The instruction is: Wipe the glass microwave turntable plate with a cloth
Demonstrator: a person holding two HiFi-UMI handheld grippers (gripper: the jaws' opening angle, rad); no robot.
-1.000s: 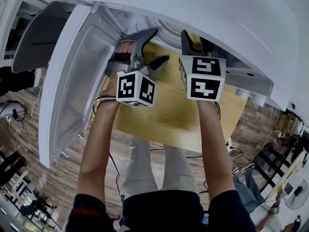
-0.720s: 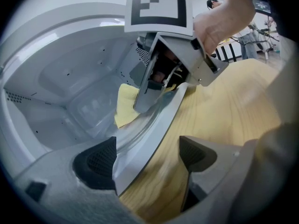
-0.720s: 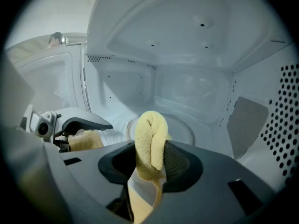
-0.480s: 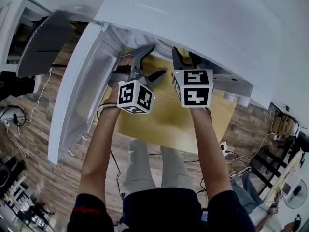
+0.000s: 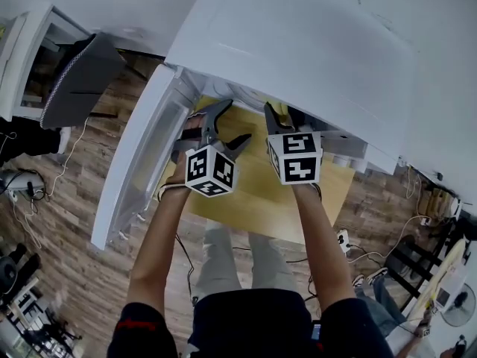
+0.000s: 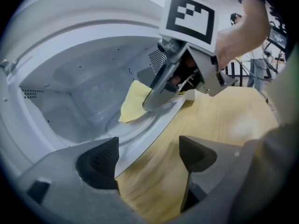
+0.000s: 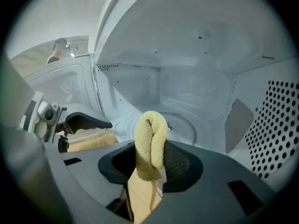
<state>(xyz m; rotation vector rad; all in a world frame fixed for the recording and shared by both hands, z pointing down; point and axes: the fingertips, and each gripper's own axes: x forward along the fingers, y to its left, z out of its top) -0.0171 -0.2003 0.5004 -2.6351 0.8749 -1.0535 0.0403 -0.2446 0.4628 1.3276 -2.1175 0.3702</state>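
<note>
The glass turntable plate [image 7: 183,124] lies on the floor of the open white microwave [image 5: 298,43]; its rim [image 6: 135,125] also shows in the left gripper view. My right gripper [image 7: 150,160] is shut on a folded yellow cloth [image 7: 150,141] and reaches into the microwave's mouth, with the cloth [image 6: 133,107] over the plate's near edge. In the head view the right gripper [image 5: 277,118] is partly hidden under the microwave's top. My left gripper [image 6: 147,160] stands open and empty over the wooden table, just outside the opening, left of the right one [image 5: 232,125].
The microwave door [image 5: 141,162] hangs open to the left. The microwave stands on a wooden table [image 5: 253,192] with its front edge near the person's legs. A grey chair [image 5: 74,73] stands on the wood floor at far left. Perforated wall [image 7: 275,134] lines the cavity's right side.
The head camera has pulled back, so the microwave and both grippers look smaller. Both grippers stay at the microwave's mouth; the right one still holds the cloth.
</note>
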